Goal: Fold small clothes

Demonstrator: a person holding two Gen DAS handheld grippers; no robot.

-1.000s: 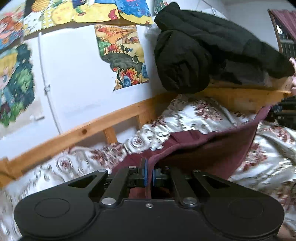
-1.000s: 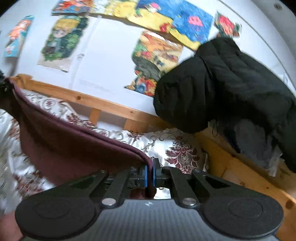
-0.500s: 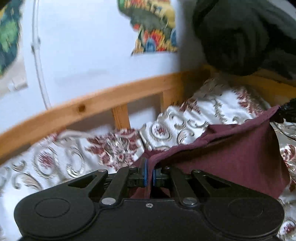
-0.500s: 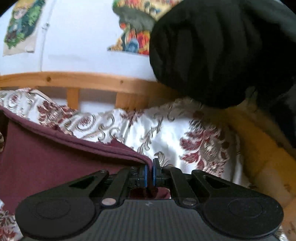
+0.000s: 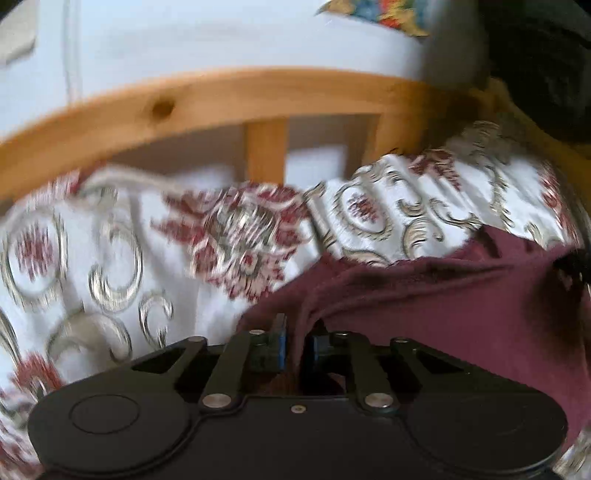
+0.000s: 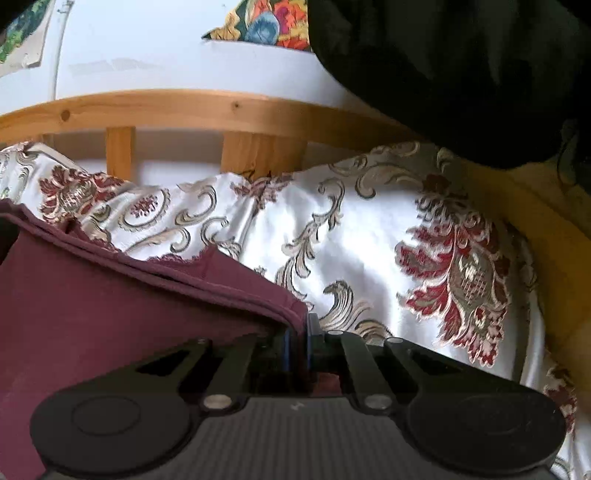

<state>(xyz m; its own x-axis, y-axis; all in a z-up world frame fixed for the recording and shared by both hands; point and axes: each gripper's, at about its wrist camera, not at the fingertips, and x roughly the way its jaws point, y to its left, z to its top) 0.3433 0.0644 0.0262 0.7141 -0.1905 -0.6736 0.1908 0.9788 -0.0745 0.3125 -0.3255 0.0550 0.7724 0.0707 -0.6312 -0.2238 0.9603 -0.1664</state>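
**A:** Start at the hand-held grippers. How many, and how do they stand?

**B:** Two. The left hand-held gripper has a fold of the maroon garment running up between its blue pads, and its jaws are opening; there is a plain gap on the right pad's side, so the cloth looks loose there. The right hand-held gripper has the garment's hemmed corner between its pads, jaws also opening, though the cloth fills that narrow gap (whether the pads press on it I cannot tell).

**A:** And the garment itself?

**B:** One piece, lying on the patterned bedspread, on the near side of the wooden bed rail. Its long axis runs parallel to that rail, from one gripper to the other, with a lace-trimmed edge toward the rail.

**A:** What else counts?

**B:** One rail with two upright slats showing in each view, one black jacket heaped at the rail's right end, and one bright picture on the wall above the rail.

**A:** Anything hard to read?

**B:** The left view is smeared by motion. The garment's lower part is hidden behind both gripper bodies, and its far end in each view is cut off at the frame edge. The jacket is cropped too.
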